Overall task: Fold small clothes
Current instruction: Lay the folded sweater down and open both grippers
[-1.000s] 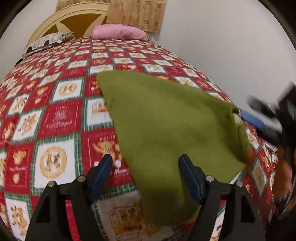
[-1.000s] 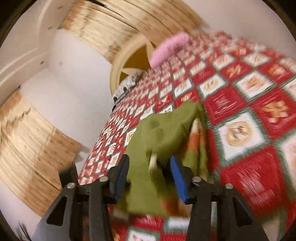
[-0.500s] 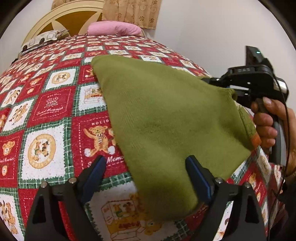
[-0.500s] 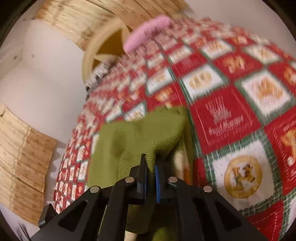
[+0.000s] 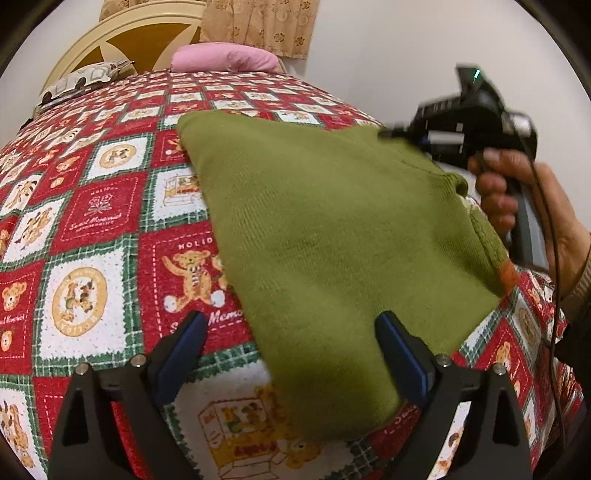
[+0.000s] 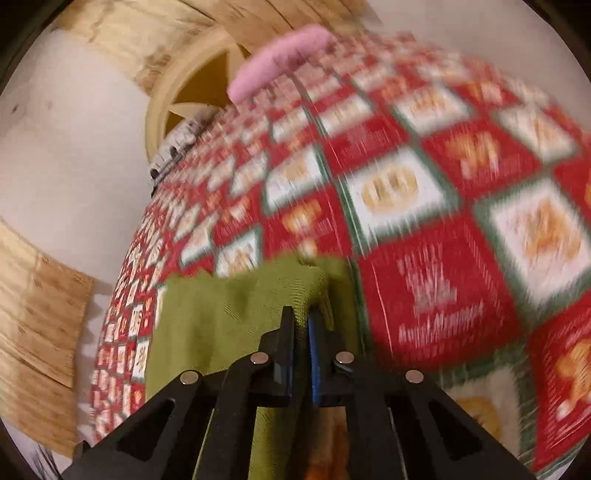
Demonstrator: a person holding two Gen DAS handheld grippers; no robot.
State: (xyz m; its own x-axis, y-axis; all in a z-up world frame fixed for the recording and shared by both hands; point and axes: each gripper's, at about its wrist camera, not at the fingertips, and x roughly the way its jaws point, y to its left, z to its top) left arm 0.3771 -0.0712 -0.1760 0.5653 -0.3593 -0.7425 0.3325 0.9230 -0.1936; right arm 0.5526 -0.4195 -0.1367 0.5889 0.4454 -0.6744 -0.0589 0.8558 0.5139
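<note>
The right gripper had its fingers pressed together on a raised fold of the green garment, the cloth bunched over the tips and trailing down past the black frame, with an orange patch showing under the frame at the bottom of the right wrist view. That view was blurred, so finer detail of the pinch could not be told. In the left wrist view the same tool reached in from the right with its tip at the far right corner of the green garment, and the person's right hand was wrapped around its handle, knuckles toward the cloth, a dark cable running down beside the wrist. The left gripper stood with its blue-padded fingers wide apart and gripping nothing, the left one over the bedspread and the right one over the near part of the garment. The garment lay spread on the bed, near corner just beside the left gripper's right finger, an orange-trimmed edge on its right side. Beyond it the red, white and green teddy-bear bedspread ran up to a pink pillow, a patterned pillow to its left, a cream headboard and beige curtains.
</note>
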